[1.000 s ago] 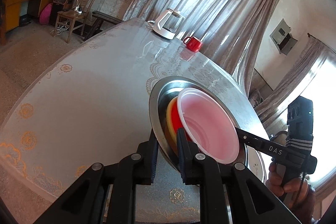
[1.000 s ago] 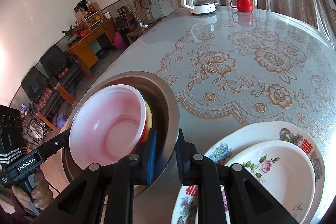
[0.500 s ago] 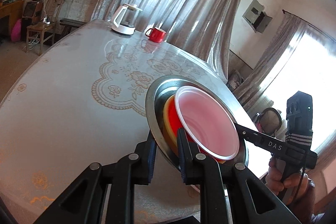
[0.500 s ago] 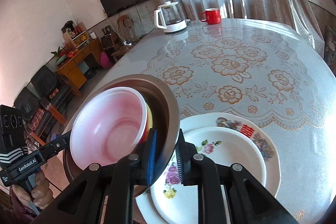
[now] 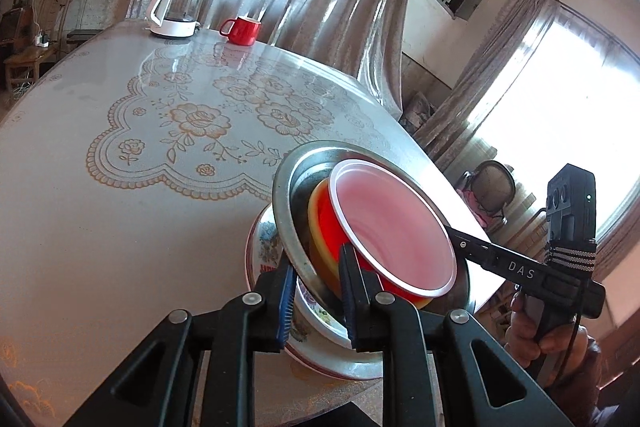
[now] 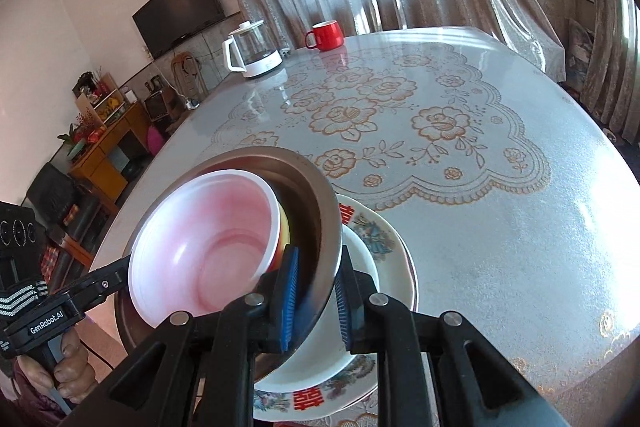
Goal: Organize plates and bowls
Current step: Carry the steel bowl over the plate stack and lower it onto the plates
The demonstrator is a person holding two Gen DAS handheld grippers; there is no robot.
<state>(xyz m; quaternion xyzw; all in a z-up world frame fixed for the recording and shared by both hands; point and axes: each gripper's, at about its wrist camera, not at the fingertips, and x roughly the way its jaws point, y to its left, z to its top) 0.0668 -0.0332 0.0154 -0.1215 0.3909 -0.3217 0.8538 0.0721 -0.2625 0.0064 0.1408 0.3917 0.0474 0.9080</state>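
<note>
The bowls are shown already nested: a pink plastic bowl sits inside a red and yellow bowl, and both lie inside a steel basin. This nest is held tilted above a stack of two floral plates at the lower centre of the right wrist view. What appears to remain is the lowering of the nest onto the plates; whether the basin's underside already touches the upper plate cannot be told.

In the left wrist view, the left gripper is seen at lower centre, clenched on the near rim of the steel basin, one blue pad outside the wall and the other inside, beside the red bowl; its jaws are judged to be just beginning to ease apart, with the rim between them. In the right wrist view, the right gripper is clamped on the opposite rim in the same manner, one pad inside, one outside.

A white kettle and a red mug are left at the far end of the table, in the upper part of each frame.
</note>
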